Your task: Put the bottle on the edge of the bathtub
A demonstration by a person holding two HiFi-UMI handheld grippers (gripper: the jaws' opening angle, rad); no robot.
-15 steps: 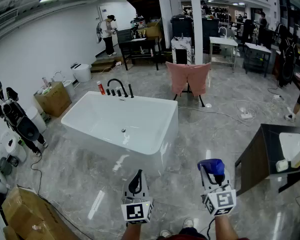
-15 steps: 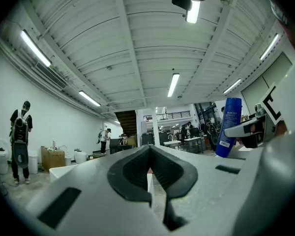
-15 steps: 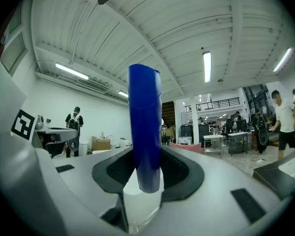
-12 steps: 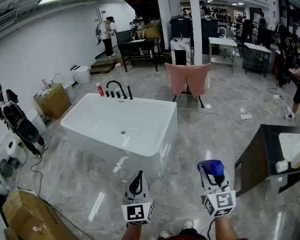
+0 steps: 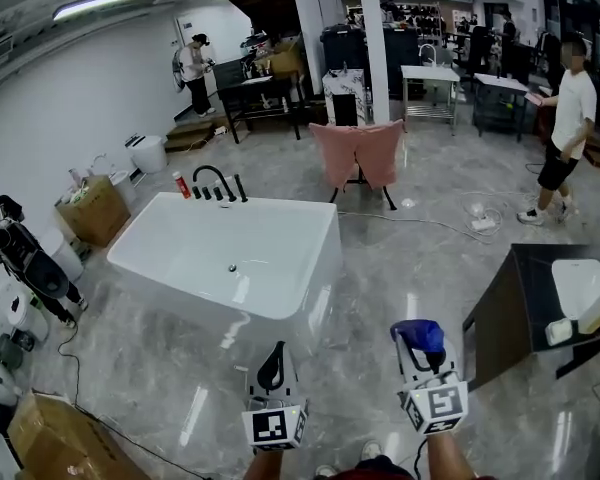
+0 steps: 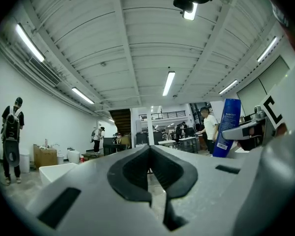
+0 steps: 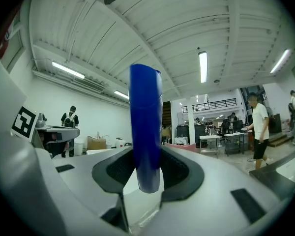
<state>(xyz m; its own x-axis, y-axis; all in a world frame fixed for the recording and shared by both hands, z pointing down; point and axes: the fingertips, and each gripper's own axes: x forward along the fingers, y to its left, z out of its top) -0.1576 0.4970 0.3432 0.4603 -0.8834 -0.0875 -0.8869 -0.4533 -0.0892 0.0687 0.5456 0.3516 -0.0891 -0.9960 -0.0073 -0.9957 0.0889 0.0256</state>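
Observation:
A blue bottle (image 5: 419,334) stands upright between the pads of my right gripper (image 5: 421,346), which is shut on it low over the floor. In the right gripper view the bottle (image 7: 145,127) rises straight up out of the right gripper (image 7: 146,173). To its left my left gripper (image 5: 272,366) is shut and holds nothing; its pads meet at the tip in the left gripper view (image 6: 148,154), where the bottle (image 6: 226,127) shows at the right. The white bathtub (image 5: 210,290) stands ahead and to the left, a short way beyond both grippers.
A black faucet (image 5: 215,183) and a small red bottle (image 5: 178,184) are at the tub's far end. A dark cabinet with a white sink (image 5: 540,308) stands on the right. Beyond are a pink-draped chair (image 5: 358,153), a cardboard box (image 5: 90,208) and a person in a white shirt (image 5: 565,118).
The head view has swung to the right: the tub sits further left in the picture and a person in white has come into view. Both grippers keep their places, bottle still held.

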